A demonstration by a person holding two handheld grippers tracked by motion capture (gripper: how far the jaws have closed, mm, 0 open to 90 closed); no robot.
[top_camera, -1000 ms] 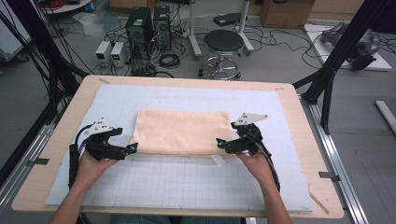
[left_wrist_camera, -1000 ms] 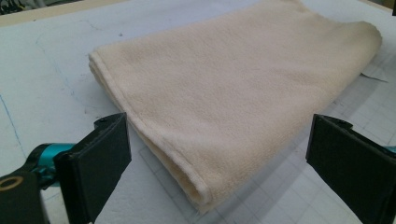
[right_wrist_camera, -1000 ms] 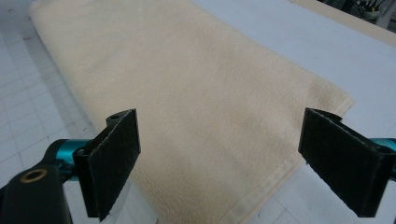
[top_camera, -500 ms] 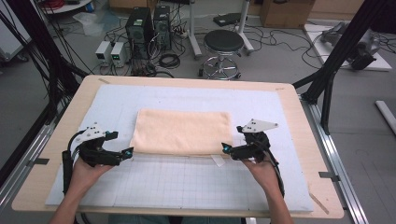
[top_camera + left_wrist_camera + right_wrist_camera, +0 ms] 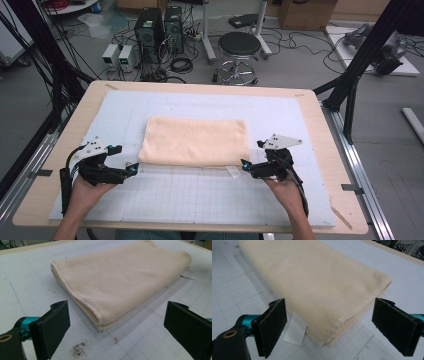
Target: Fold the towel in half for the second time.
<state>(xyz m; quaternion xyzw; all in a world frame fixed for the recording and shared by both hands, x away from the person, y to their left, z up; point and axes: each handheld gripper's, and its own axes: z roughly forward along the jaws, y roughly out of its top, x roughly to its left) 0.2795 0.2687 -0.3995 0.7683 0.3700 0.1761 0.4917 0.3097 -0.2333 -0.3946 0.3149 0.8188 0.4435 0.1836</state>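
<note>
A folded cream towel (image 5: 195, 141) lies flat in the middle of the pale gridded mat (image 5: 200, 200). My left gripper (image 5: 134, 169) rests just off the towel's near left corner, jaws wide apart with nothing between them; its own view shows that corner of the towel (image 5: 117, 282) a short way ahead. My right gripper (image 5: 245, 165) sits at the near right corner, also open and apart from the cloth. In the right gripper view the towel (image 5: 319, 282) ends in a folded corner between the jaws, with a white care label (image 5: 294, 331) sticking out beside it.
The mat lies on a wooden table (image 5: 320, 130). A small patch of dark crumbs (image 5: 78, 350) marks the mat near my left gripper. Beyond the table stand a stool (image 5: 239, 50), computer cases (image 5: 152, 25) and loose cables on the floor.
Both grippers have drawn back from the towel's near corners toward the person and slightly outward. Their jaws now stand open and the towel lies still.
</note>
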